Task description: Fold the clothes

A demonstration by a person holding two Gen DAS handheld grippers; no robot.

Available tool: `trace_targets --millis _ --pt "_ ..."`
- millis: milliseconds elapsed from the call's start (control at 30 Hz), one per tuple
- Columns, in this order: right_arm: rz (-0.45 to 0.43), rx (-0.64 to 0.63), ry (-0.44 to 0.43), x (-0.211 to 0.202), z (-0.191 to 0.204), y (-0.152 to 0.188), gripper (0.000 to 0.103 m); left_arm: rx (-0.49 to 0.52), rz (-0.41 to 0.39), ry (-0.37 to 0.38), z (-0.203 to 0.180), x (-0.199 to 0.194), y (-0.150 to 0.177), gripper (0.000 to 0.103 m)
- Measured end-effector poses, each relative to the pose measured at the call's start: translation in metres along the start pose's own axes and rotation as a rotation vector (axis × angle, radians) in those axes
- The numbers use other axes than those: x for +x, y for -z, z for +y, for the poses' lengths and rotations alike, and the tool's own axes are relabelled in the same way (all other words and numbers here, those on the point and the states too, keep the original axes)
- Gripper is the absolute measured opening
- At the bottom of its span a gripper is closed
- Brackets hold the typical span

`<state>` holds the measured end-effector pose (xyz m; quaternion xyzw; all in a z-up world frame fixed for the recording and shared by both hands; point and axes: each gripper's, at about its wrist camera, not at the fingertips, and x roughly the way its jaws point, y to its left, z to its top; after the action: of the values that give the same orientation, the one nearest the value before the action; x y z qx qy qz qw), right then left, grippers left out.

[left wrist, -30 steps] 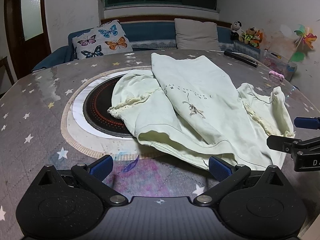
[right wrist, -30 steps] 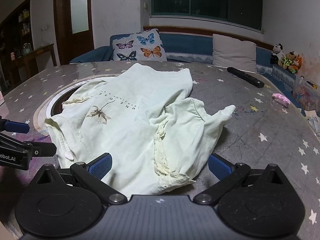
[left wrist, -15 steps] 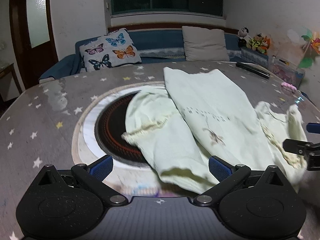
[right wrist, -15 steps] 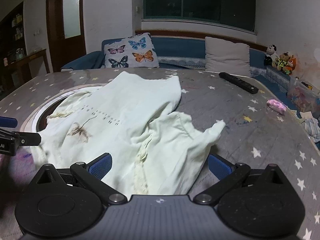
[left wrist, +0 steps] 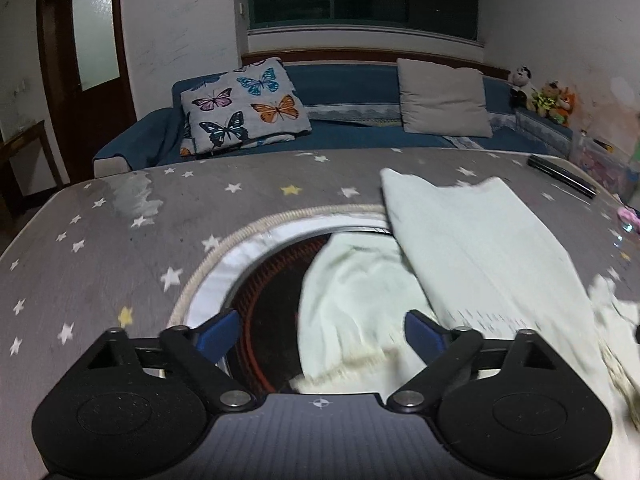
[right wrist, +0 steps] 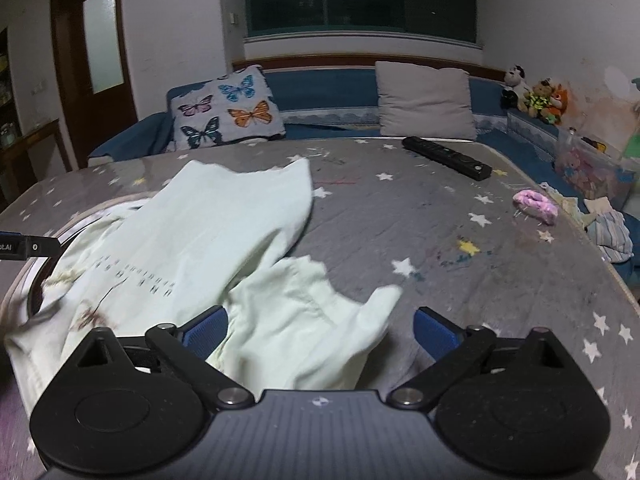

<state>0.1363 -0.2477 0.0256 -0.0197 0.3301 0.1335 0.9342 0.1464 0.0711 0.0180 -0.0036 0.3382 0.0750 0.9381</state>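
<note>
Over the last second my left jaws have pushed forward across the near edge of the tabletop, gaping wide and holding nothing, so the lace-edged sleeve of the pale green shirt that lay well ahead now sits right between them. My right jaws have closed in likewise, spread wide and empty, with the other sleeve running in between them. The shirt lies rumpled mid-tabletop, spilling over the round inlay, so I judge both sleeves are within reach for straightening or folding.
</note>
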Motion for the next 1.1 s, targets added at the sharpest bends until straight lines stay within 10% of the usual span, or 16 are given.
trace_targets --millis 433,800,1100 --pt "0.096 0.013 -0.084 0.050 -0.014 -0.022 0.077 0.019 0.063 0.083 0.004 0.063 -0.031 0.067" --pt "0.141 0.016 -0.138 0.052 -0.014 -0.016 0.019 0.021 0.109 0.161 -0.002 0.083 -0.027 0.008" --pt "0.085 0.033 -0.077 0.018 -0.026 -0.010 0.004 -0.053 0.041 0.064 0.021 0.050 -0.025 0.002"
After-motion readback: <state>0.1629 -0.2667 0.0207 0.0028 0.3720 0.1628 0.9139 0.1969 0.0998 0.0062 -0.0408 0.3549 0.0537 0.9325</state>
